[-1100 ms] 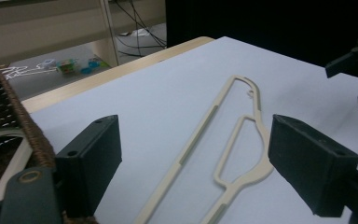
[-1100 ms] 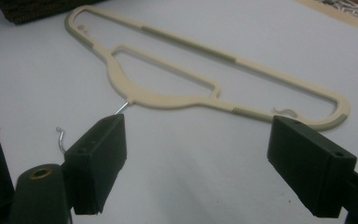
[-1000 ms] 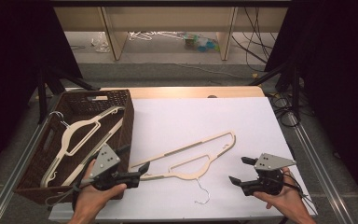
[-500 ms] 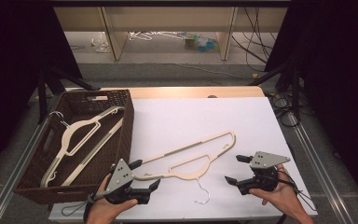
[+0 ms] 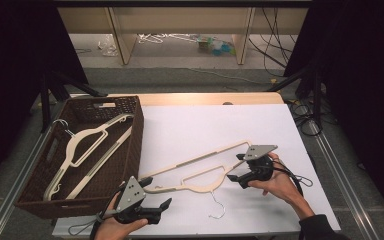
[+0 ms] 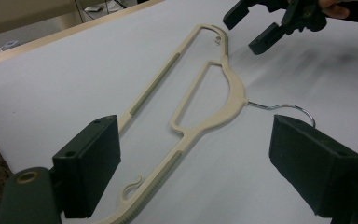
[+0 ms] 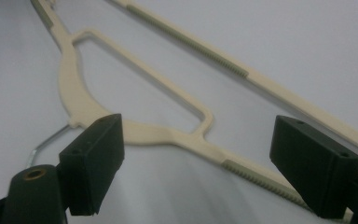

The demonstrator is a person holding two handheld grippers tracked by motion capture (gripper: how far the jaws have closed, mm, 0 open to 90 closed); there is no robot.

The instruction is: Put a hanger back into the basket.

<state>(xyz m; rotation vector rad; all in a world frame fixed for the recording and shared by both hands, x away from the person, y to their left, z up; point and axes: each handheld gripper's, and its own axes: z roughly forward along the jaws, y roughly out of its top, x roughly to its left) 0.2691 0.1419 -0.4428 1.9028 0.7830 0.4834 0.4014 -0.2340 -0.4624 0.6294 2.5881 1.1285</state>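
High view: basket (image 5: 130,145) with second hanger (image 5: 87,145), beside table hanger (image 5: 200,170).

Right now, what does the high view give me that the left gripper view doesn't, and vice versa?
High view: the brown basket holding a second hanger, both of the person's hands, the whole table.
Left gripper view: the left gripper's open fingers close up, straddling the hanger's lower arm, and its ribbed grip strips.
Both: the cream hanger flat on the white table, its metal hook, and the open right gripper near its far end.

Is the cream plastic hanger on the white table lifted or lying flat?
Lying flat: the cream plastic hanger rests on the white table, between open jaws, ungripped.
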